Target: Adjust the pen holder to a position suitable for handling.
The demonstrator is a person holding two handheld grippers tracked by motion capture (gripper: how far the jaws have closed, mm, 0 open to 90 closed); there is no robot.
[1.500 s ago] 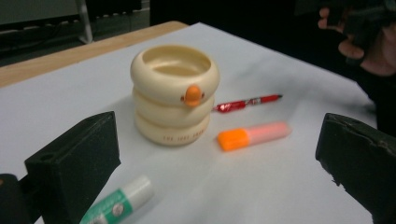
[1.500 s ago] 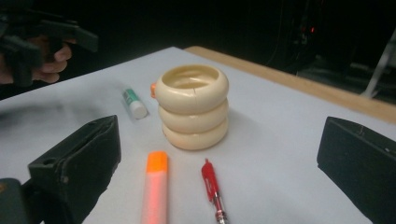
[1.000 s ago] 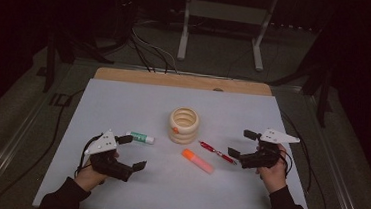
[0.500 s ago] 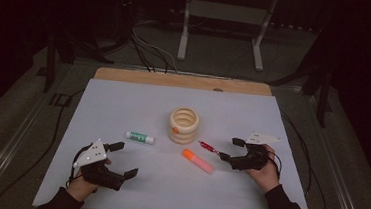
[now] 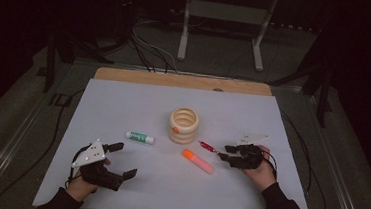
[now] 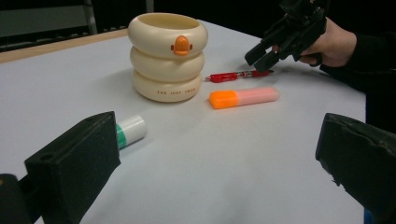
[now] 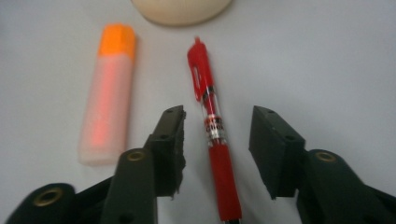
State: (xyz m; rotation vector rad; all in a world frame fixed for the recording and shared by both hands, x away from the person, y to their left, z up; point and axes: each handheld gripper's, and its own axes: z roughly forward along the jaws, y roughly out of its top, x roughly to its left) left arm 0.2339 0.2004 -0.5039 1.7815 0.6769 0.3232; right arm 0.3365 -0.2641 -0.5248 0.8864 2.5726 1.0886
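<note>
R gripper (image 7: 215, 149) now down over the red pen (image 7: 212, 135) beside the pot (image 5: 183, 125); jaws closing in, pen between, pads not touching yet. You're nearing pickup. L gripper (image 5: 119, 159) idling wide, empty.

A red pen (image 7: 212, 135), an orange-capped pink highlighter (image 7: 107, 98) and a cream holder (image 5: 183, 125) (orange beak).

Cream ringed holder (image 5: 183, 125) mid-table, orange highlighter (image 5: 197, 161) just below it, green-white tube (image 5: 139, 137), possibly glue stick, lying leftward.
</note>
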